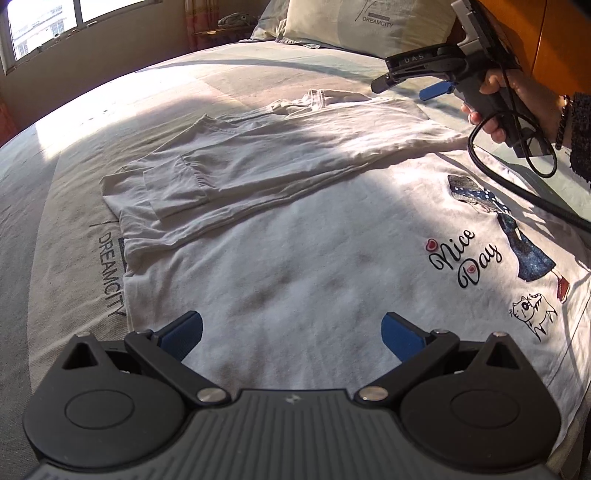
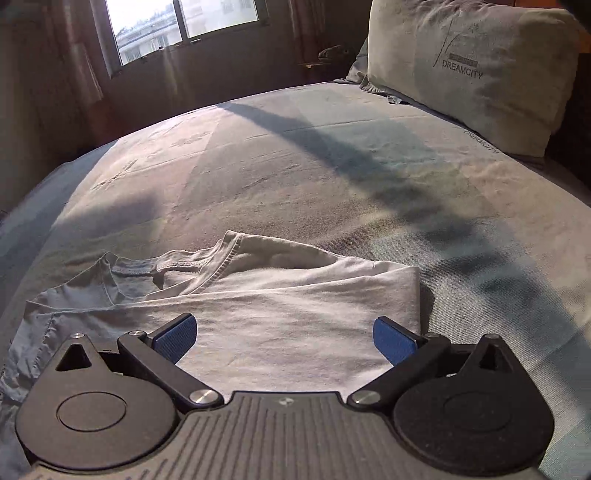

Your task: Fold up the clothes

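1. Nearest in the left wrist view, the left gripper (image 1: pixel 291 332) hovers over a white T-shirt (image 1: pixel 295 266). Its blue pads (image 1: pixel 183 334) are spread wide apart, holding nothing.
2. The T-shirt lies flat on the bed (image 1: pixel 155 96), one side folded over its middle.
3. Only the left wrist view shows the printed front: "Nice Day" lettering (image 1: pixel 463 258), a cartoon cat (image 1: pixel 532 310) and a figure in a blue dress.
4. Only that view shows the person's hand (image 1: pixel 517 96), gripping the right gripper (image 1: pixel 402 85) above the shirt's far edge.
5. The right wrist view shows the right gripper (image 2: pixel 284 339) gaping wide and empty, above the folded shirt (image 2: pixel 288 314) near its collar.
6. Farthest off are a pillow (image 2: pixel 472 74) marked DREAMCITY and a window (image 2: pixel 177 26).
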Demonstrator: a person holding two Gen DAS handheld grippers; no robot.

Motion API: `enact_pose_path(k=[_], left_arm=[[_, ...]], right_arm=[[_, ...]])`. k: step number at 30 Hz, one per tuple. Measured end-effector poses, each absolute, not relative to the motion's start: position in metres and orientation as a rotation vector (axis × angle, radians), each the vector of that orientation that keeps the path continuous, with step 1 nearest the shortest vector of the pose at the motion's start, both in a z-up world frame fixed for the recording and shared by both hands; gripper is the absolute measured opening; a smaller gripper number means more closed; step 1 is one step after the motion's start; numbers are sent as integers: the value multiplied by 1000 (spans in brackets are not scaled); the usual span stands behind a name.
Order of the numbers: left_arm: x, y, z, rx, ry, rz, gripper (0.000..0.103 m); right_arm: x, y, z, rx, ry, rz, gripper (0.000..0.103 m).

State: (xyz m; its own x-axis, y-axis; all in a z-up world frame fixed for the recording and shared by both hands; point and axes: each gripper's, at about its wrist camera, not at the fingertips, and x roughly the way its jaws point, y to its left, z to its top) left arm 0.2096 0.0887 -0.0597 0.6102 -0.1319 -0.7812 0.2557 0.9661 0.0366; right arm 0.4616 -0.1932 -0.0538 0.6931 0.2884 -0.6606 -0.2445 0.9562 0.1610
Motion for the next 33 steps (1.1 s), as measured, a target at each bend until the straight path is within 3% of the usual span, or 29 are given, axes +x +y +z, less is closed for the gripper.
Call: enact_pose_path(k=[3, 12, 19, 27, 33], left_arm=[[209, 87, -61, 162, 892, -226, 102], [214, 93, -67, 142, 913, -205, 102], [214, 102, -58, 78, 869, -190, 102], [217, 96, -65, 106, 886, -172, 102], [220, 92, -77, 121, 929, -174, 102]], right_arm=[[463, -169, -45, -8, 733, 349, 103], [460, -132, -89, -129, 822, 352, 103], [352, -159, -44, -204, 714, 450, 103], [247, -188, -90, -197, 865, 463, 103], [185, -227, -103, -99, 771, 376, 103]])
